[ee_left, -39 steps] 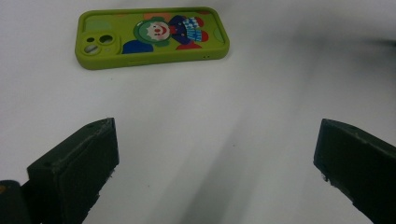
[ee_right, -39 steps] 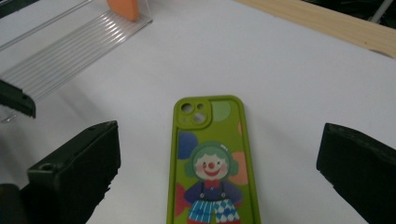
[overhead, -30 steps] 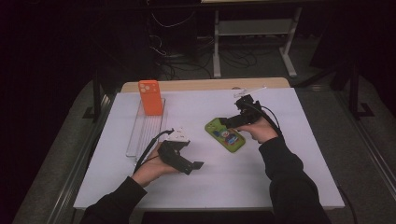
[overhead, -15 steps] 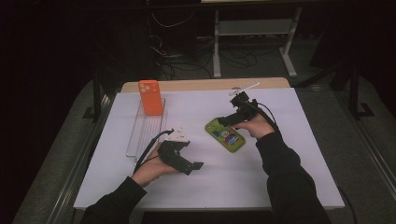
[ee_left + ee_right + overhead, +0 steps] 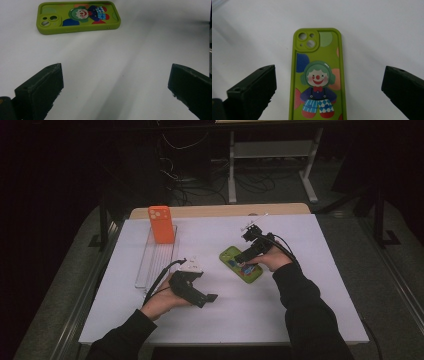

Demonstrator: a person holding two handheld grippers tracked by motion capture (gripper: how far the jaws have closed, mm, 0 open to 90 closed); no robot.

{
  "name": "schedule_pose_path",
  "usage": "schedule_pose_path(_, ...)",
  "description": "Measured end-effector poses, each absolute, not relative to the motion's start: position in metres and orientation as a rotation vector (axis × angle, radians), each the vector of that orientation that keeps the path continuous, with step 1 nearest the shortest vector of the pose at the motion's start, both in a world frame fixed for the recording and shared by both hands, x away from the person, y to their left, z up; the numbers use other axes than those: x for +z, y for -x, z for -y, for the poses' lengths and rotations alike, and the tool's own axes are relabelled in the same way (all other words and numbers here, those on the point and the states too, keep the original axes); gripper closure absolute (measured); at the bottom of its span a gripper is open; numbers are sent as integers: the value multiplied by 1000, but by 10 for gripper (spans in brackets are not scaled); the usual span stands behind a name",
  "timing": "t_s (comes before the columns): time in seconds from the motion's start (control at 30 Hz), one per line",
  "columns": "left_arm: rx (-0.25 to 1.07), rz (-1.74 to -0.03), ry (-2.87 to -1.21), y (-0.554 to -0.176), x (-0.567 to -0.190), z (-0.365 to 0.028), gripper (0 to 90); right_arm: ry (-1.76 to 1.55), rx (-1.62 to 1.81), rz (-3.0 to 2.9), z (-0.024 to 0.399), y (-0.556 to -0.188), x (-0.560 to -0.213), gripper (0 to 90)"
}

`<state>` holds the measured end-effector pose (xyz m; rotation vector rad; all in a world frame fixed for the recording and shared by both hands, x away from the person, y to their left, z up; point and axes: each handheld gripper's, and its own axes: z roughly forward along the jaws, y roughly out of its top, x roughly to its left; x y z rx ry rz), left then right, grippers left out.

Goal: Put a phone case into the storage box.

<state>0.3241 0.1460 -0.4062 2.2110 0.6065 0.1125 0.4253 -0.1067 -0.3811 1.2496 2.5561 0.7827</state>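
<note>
White table bears green case (flat), right gripper seemingly above.

Green phone case glossy plastic; table matt white.

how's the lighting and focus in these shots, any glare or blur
High view: white table brightly lit, room behind dark. Left gripper view: green phone case sharp, soft shadow streaks on the table. Right gripper view: the case's clown print crisp, near tongs slightly soft, no glare.
</note>
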Motion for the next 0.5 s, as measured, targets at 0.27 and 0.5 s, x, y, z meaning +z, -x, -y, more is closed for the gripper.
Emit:
schedule_pose_path(0.27,112,-605,-2219,-324,-407,-146,0,-1256,722,-2606,102,-425,-395,0)
schedule_pose_path(0.5,106,-612,-2204,-323,-407,-145,0,-1263,658,-2643,98,-425,-408,0)
